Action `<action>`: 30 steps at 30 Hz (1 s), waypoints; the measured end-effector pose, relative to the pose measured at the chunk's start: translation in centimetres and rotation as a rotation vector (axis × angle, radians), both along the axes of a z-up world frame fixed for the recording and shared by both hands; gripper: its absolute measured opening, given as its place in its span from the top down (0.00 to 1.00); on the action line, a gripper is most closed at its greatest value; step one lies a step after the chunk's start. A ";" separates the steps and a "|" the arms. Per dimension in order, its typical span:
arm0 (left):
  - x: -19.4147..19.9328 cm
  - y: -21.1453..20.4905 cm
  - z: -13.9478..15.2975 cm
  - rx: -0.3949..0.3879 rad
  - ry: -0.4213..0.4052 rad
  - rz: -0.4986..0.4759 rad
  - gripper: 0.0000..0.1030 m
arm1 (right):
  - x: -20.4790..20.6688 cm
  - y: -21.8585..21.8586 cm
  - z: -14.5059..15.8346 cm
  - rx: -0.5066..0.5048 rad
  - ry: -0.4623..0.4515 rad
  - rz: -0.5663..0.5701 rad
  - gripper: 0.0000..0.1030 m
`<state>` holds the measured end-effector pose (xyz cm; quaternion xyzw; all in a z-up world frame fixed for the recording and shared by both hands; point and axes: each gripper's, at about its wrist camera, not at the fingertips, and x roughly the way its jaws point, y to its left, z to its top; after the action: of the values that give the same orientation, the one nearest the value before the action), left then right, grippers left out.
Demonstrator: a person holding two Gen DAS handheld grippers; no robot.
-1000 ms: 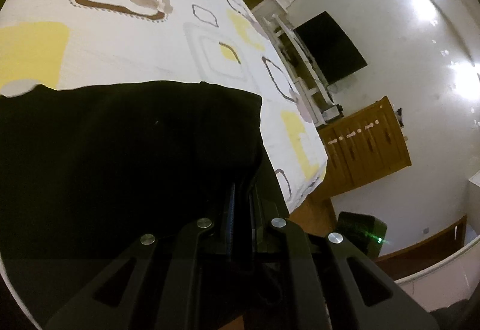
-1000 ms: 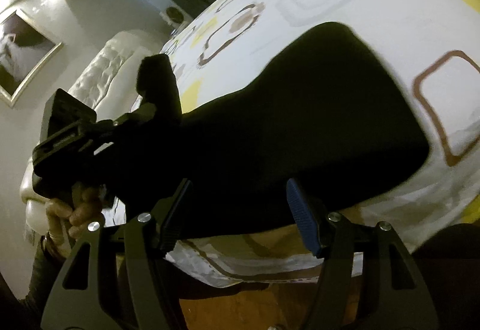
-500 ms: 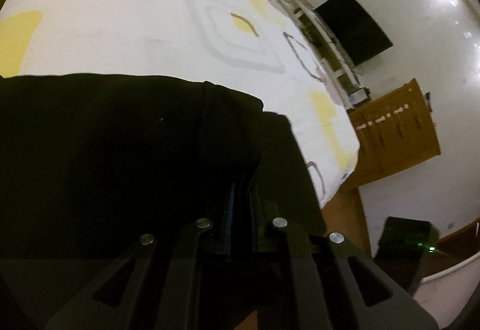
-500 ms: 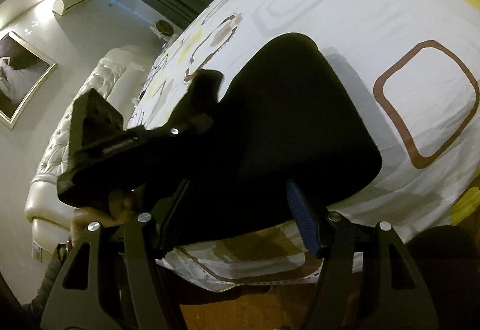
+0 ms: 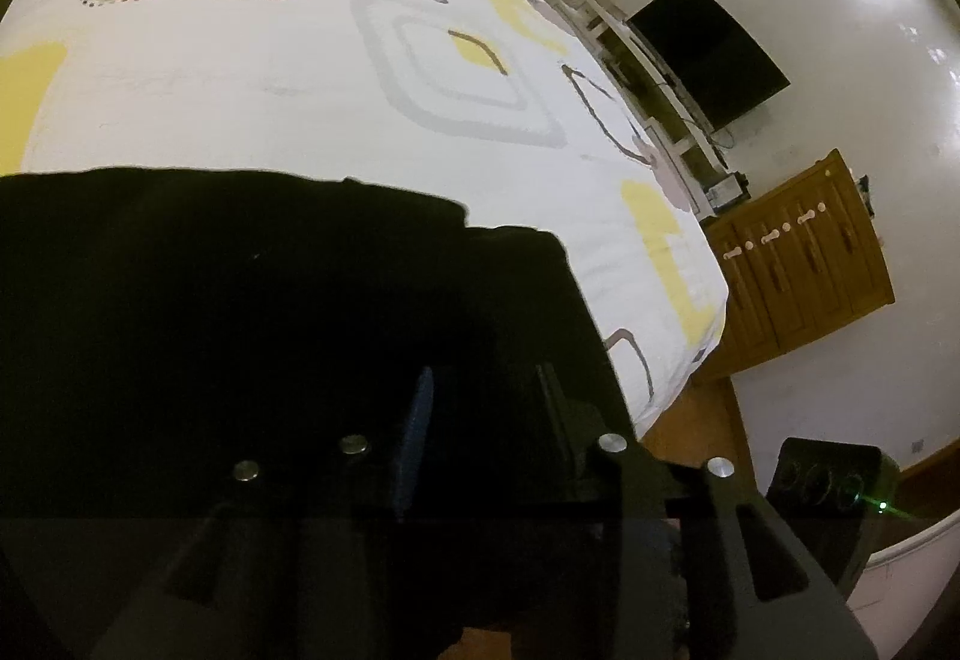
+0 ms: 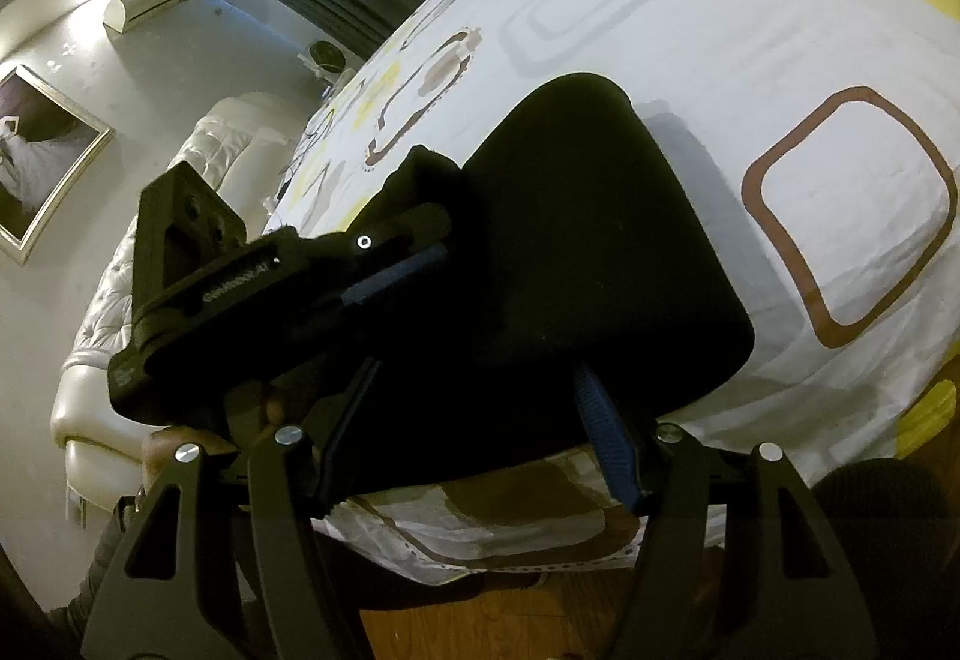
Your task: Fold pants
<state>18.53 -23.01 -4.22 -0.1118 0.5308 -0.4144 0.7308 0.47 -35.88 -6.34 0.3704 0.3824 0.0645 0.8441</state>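
Opening now — left gripper (image 5: pixel 480 390) fingers, pressed together earlier, above black pants (image 5: pixel 210 300); right gripper (image 6: pixel 474 420) fingers spread.

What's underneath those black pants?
The pants lie on a patterned bedsheet, which shows all around them. Whatever is directly beneath the dark cloth is covered and cannot be seen.

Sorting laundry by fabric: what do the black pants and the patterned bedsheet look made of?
Black pants: soft matte cloth, possibly knit or fleece; no sheen, rounded folded edges, weave not visible.
Bedsheet: thin woven cloth, probably cotton or a blend; printed squares, fine creases, matte.
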 end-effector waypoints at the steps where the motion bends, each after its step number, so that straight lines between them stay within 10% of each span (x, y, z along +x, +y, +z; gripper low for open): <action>1: -0.1 0.0 0.3 -0.001 -0.008 -0.003 0.65 | 0.1 -0.1 0.1 0.001 0.000 0.001 0.37; 14: -1.3 7.7 5.0 0.123 -0.272 0.164 0.23 | 0.9 1.4 3.3 -0.059 0.038 0.048 0.32; 21: -0.6 14.3 3.2 0.155 -0.226 0.295 0.22 | 1.2 2.5 6.8 -0.099 -0.037 0.095 0.22; 30: -0.6 19.6 1.3 0.126 -0.164 0.412 0.22 | 7.8 1.2 0.8 -0.002 0.135 0.101 0.21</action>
<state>17.93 -3.39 -2.91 -0.1380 0.4601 -0.2301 0.8463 8.31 -34.65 -5.59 0.3530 0.4567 0.0816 0.8125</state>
